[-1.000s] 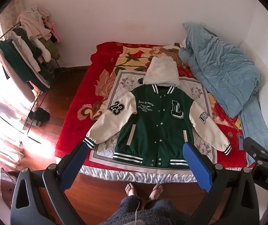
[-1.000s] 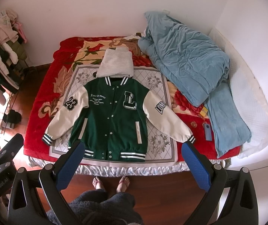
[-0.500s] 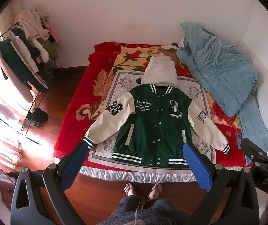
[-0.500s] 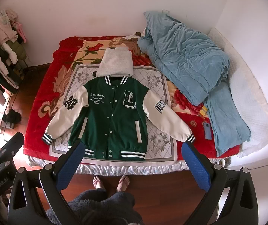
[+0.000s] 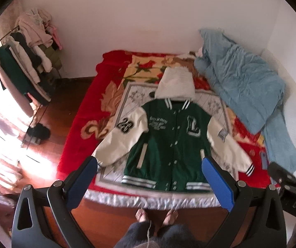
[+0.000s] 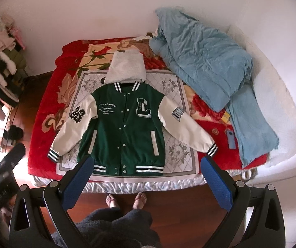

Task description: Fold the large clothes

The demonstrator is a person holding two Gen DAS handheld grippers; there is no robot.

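Bedroom, white walls, bed under a red floral blanket; clothes rack off to my left. Green varsity jacket lies flat, front up, snapped shut, cream sleeves splayed outward, hem at the near bed edge. A grey folded garment touches its collar; a crumpled blue duvet sits beside the right sleeve.

My left gripper and right gripper: jaws spread wide, holding nothing, both held high above the bed, apart from the jacket.

Risks as I judge them:
- Pinching a sleeve cuff may also catch the blanket beneath.
- Hem near the edge: dragging toward me could slide the jacket off.
- Thick body may spring back open after folding.
- Folding upward may bury the grey garment.
- Left view is blurred; aim there is uncertain.
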